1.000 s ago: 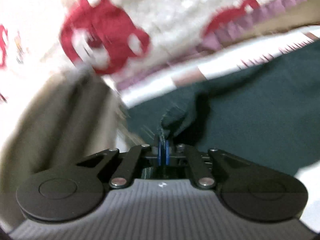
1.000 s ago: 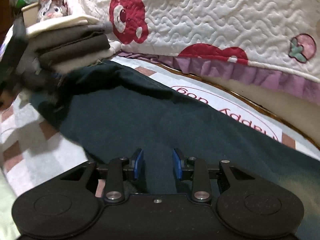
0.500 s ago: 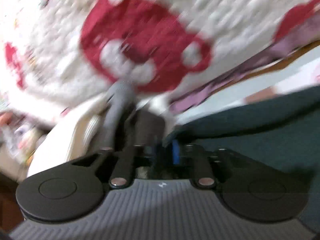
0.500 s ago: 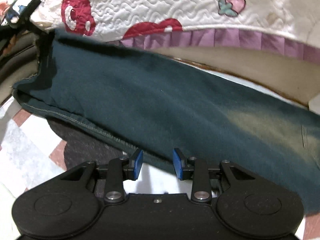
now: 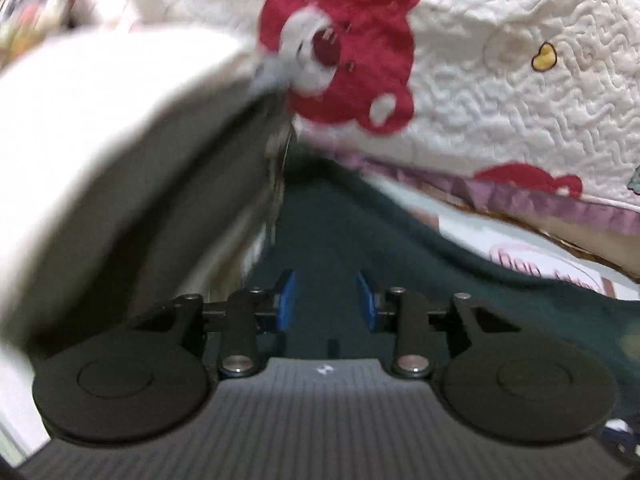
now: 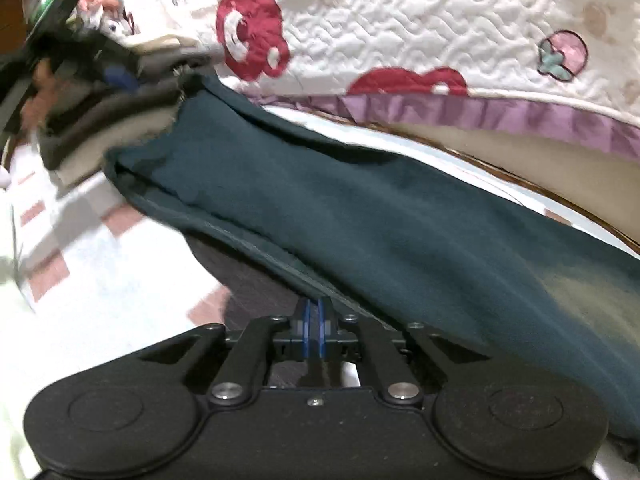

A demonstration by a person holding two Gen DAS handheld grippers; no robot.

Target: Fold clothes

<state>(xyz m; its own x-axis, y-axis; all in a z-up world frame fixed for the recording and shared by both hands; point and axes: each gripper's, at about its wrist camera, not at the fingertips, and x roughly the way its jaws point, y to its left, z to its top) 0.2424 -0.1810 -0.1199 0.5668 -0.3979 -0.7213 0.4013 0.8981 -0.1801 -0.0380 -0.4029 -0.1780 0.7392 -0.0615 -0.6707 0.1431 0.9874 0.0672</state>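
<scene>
A dark green garment (image 6: 380, 208) lies folded lengthwise across the bed, running from upper left to lower right. My right gripper (image 6: 314, 320) is shut on its near hem. My left gripper (image 5: 326, 300) is open and empty, just above the garment's far end (image 5: 344, 240), beside a stack of folded clothes (image 5: 140, 184). In the right wrist view the left gripper (image 6: 100, 68) shows blurred at the upper left, by that stack (image 6: 120, 120).
A white quilt (image 6: 420, 28) with red bears and a purple frill lies along the far side. The bed sheet (image 6: 100, 248) has pink and white checks. A plush toy (image 6: 100, 12) sits behind the stack.
My left gripper has let go of the garment's end and opened near the stack. My right gripper has closed on the near hem.
</scene>
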